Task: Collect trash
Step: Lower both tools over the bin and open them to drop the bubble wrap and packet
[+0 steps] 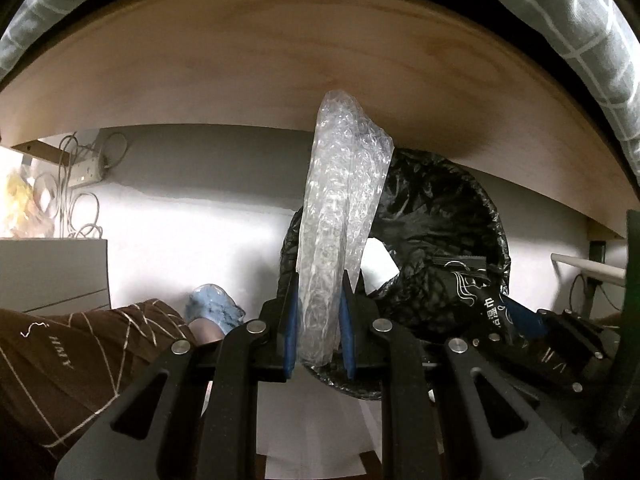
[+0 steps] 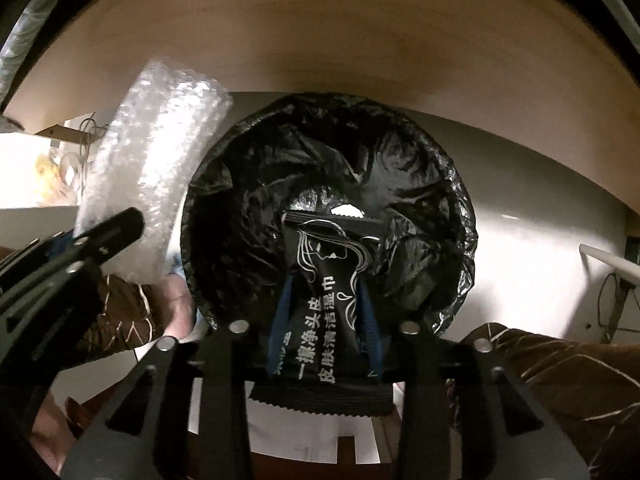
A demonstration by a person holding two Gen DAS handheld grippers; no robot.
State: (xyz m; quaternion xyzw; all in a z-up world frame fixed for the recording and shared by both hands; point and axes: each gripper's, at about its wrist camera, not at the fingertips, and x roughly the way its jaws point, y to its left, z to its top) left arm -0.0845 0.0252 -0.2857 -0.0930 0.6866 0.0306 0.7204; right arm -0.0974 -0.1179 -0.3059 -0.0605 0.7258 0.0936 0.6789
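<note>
My left gripper [image 1: 319, 280] is shut on a roll of clear bubble wrap [image 1: 344, 208] that stands up between its blue pads, at the left rim of a round bin lined with a black bag [image 1: 452, 208]. My right gripper [image 2: 326, 284] is shut on a black wet-wipe sachet [image 2: 332, 304] with white Chinese print, held over the bin's [image 2: 400, 160] opening. The bubble wrap [image 2: 156, 168] and the left gripper's fingers [image 2: 116, 228] show at the left of the right wrist view. The sachet [image 1: 476, 292] shows at the right of the left wrist view.
A wooden tabletop underside [image 1: 280, 60] hangs over the bin. A power strip with cables [image 1: 86, 168] lies back left, a grey box [image 1: 52, 272] at left. Brown patterned trousers [image 1: 72, 360] and a blue slipper [image 1: 214, 308] are on the floor at left.
</note>
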